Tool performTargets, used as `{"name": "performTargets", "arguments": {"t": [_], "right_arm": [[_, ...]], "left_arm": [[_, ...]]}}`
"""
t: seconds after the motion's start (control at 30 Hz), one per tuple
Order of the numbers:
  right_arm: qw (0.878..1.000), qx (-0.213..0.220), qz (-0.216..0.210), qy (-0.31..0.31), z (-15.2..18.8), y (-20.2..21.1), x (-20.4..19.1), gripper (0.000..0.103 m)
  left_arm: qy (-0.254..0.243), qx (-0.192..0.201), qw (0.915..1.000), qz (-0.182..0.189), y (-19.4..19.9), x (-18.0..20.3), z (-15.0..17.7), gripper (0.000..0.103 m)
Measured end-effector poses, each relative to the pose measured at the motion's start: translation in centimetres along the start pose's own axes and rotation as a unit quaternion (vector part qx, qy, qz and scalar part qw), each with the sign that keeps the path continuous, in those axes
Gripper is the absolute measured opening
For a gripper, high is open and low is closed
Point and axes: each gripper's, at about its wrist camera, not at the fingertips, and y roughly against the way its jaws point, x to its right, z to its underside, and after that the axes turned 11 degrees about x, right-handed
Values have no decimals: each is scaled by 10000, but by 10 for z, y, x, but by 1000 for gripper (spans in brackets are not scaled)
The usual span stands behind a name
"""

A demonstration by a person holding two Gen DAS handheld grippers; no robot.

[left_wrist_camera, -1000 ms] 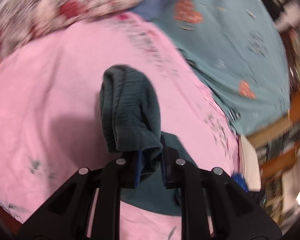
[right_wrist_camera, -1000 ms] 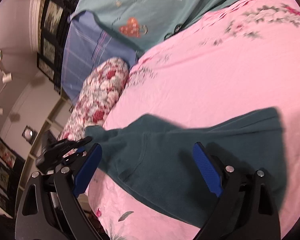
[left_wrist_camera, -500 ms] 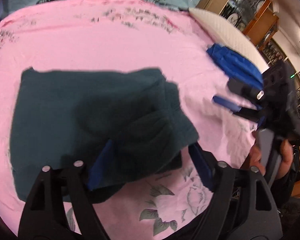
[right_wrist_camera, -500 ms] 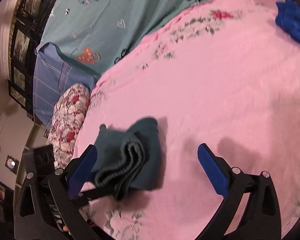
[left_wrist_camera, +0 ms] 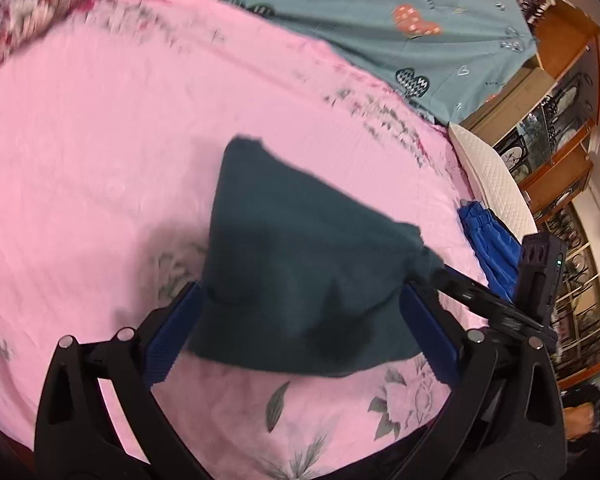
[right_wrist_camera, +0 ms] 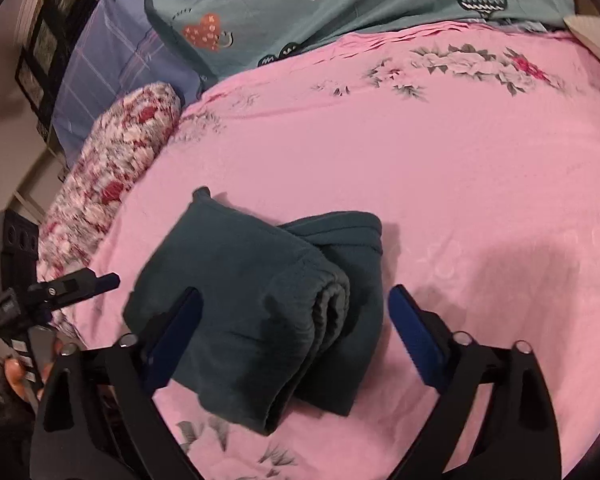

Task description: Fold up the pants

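Pants (right_wrist_camera: pixel 256 300) lie folded into a thick dark-teal bundle on the pink bedsheet (right_wrist_camera: pixel 440 200), near its front edge. We hold our left gripper (left_wrist_camera: pixel 300 336) with jaws spreading wide, pinching nothing, and our right gripper (right_wrist_camera: pixel 296 320) astride the bundle, jaws closing around its rolled edge, probably to tidy or lift it
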Motion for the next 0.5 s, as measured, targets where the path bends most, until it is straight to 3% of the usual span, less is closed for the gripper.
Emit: {"name": "performTargets", "arguments": {"t": [0.03,0.07,0.13,0.17,0.4,0.5], "right_arm": [[9995,-233,20,192,2,-11,-5,49],[9977,-386,142,541,7,-18,-13,35],[9921,-373,294,1160,13,-19,-27,22],[9922,-335,266,1174,12,-16,-27,17],[9919,64,228,1251,-35,21,-33,15],[9900,-196,475,1314,-52,12,-33,15]], "left_arm": [[40,-43,10000,-1,2,-7,3,100],[55,-67,10000,-4,4,-12,5,100],[93,-116,9999,-4,2,-18,7,100],[117,-135,9998,1,3,-19,9,100],[111,-194,9997,13,-1,-21,8,100],[-113,-147,9998,-2,2,-14,9,100]]}}
